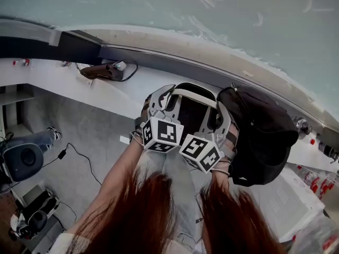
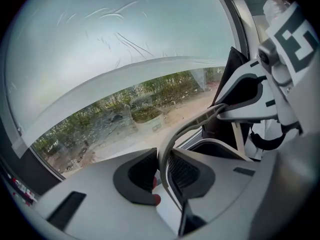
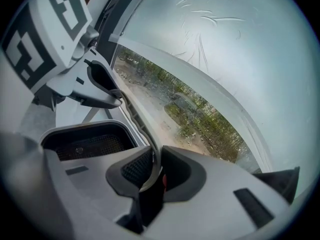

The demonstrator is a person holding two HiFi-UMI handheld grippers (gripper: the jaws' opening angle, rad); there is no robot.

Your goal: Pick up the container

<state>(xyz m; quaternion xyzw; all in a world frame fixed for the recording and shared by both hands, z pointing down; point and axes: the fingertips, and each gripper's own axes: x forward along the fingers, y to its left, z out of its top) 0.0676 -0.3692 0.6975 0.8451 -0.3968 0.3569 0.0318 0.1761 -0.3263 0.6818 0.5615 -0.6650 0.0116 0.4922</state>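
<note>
The container (image 1: 194,92) is a pale grey tub with a thin rim and a dark mesh-floored inside (image 3: 89,145). It hangs in the air before a window, well above the floor. My left gripper (image 1: 159,106) grips its left rim; in the left gripper view the thin rim (image 2: 192,125) runs between the dark pads of the left gripper (image 2: 162,171). My right gripper (image 1: 223,119) holds the right side, and the right gripper view shows the right gripper (image 3: 154,171) with the rim clamped between its pads. Both marker cubes face me.
A black cap or bag (image 1: 262,134) hangs right beside the container. A wide window (image 1: 185,15) and its sill (image 1: 58,78) lie ahead, with a brown object (image 1: 103,71) on the sill. Below are a grey floor with cables, a chair (image 1: 24,160) and a white table (image 1: 286,200).
</note>
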